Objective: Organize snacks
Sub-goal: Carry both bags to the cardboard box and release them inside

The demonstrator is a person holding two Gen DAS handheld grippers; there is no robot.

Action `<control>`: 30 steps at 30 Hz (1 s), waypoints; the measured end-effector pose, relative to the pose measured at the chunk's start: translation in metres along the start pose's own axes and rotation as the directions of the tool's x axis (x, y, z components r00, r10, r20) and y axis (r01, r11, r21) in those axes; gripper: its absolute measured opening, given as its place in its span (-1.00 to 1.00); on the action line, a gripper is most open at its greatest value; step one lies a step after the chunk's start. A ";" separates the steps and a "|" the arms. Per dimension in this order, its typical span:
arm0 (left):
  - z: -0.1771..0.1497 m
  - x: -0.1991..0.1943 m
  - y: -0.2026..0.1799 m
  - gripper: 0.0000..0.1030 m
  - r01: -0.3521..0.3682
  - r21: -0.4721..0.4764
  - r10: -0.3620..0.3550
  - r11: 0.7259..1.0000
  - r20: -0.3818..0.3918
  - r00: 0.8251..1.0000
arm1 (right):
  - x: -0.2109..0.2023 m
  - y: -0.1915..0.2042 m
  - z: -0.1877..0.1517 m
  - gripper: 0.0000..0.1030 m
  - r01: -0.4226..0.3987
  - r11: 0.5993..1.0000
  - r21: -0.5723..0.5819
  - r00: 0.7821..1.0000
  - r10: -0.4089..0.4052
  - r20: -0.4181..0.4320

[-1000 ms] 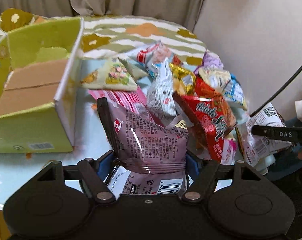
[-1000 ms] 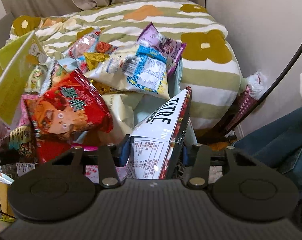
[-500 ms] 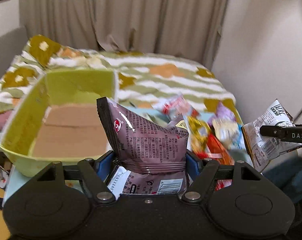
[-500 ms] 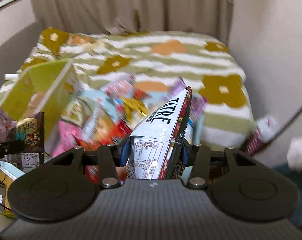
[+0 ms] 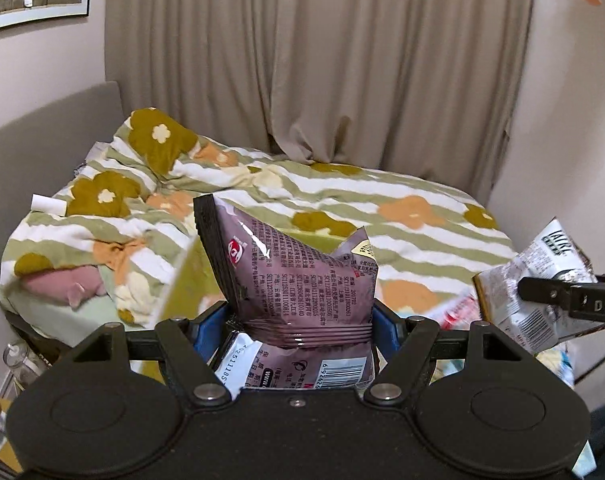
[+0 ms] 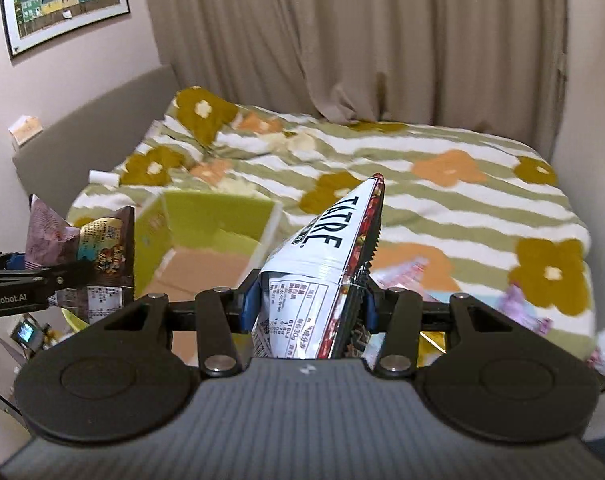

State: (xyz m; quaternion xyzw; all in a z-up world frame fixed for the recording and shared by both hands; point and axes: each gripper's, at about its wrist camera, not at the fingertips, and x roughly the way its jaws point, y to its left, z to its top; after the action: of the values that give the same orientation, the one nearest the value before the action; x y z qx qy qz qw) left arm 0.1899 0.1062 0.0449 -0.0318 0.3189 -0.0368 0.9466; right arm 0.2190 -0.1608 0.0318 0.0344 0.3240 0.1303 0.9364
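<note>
My left gripper (image 5: pixel 300 316) is shut on a mauve snack bag (image 5: pixel 298 276) and holds it up in the air. It also shows in the right wrist view (image 6: pixel 54 272) at the far left, with the mauve bag (image 6: pixel 82 248) in it. My right gripper (image 6: pixel 306 304) is shut on a white and black snack bag (image 6: pixel 326 256). That white bag (image 5: pixel 538 280) and the right gripper (image 5: pixel 562 300) show at the right edge of the left wrist view. The green cardboard box (image 6: pixel 210 236) stands open below, between the two grippers.
A bed with a green striped flower quilt (image 6: pixel 442 184) lies behind. Several loose snack packets (image 6: pixel 518 312) lie low at the right, mostly hidden by the gripper body. Curtains (image 5: pixel 322 60) and a framed picture (image 6: pixel 62 0) are on the far walls.
Both grippers have risen and tilted up with their bags; the snack pile and table have dropped out of sight. The green box now sits low, partly hidden behind the bags.
</note>
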 end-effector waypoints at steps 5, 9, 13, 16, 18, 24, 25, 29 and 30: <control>0.027 0.033 0.045 0.50 0.002 0.012 -0.002 1.000 -0.018 1.000 | 0.053 0.042 0.029 0.22 -0.032 0.999 0.039 0.999 0.033 -0.021; 0.041 0.074 0.066 0.52 0.040 0.045 -0.037 0.998 -0.064 0.997 | 0.093 0.077 0.043 0.22 -0.013 0.998 0.064 0.999 0.016 -0.045; 0.045 0.121 0.073 0.52 0.101 0.077 -0.090 0.992 -0.136 0.987 | 0.131 0.098 0.049 0.23 0.016 0.993 0.120 0.997 -0.007 -0.076; 0.042 0.152 0.068 0.52 0.131 0.111 -0.109 0.985 -0.184 0.977 | 0.153 0.106 0.048 0.23 0.056 0.988 0.147 0.994 -0.042 -0.096; 0.041 0.171 0.066 0.58 0.149 0.134 -0.119 0.980 -0.206 0.971 | 0.163 0.107 0.047 0.23 0.071 0.985 0.160 0.993 -0.055 -0.102; 0.035 0.195 0.076 0.92 0.155 0.141 -0.120 0.978 -0.225 0.967 | 0.184 0.111 0.043 0.24 0.097 0.984 0.152 0.990 -0.079 -0.119; 0.036 0.197 0.078 0.93 0.148 0.145 -0.113 0.978 -0.226 0.967 | 0.188 0.111 0.043 0.25 0.095 0.984 0.150 0.989 -0.076 -0.124; 0.035 0.188 0.087 0.94 0.121 0.152 -0.088 0.981 -0.210 0.974 | 0.199 0.112 0.038 0.25 0.090 0.987 0.133 0.987 -0.071 -0.141; 0.035 0.186 0.089 0.94 0.113 0.150 -0.080 0.982 -0.205 0.975 | 0.201 0.112 0.038 0.25 0.089 0.988 0.125 0.987 -0.070 -0.142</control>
State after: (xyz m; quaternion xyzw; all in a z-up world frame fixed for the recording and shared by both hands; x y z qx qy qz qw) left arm 0.3630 0.1796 -0.0461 0.0331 0.4054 -0.1114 0.9067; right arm 0.3694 0.0012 -0.0415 0.0739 0.3966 0.0733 0.9121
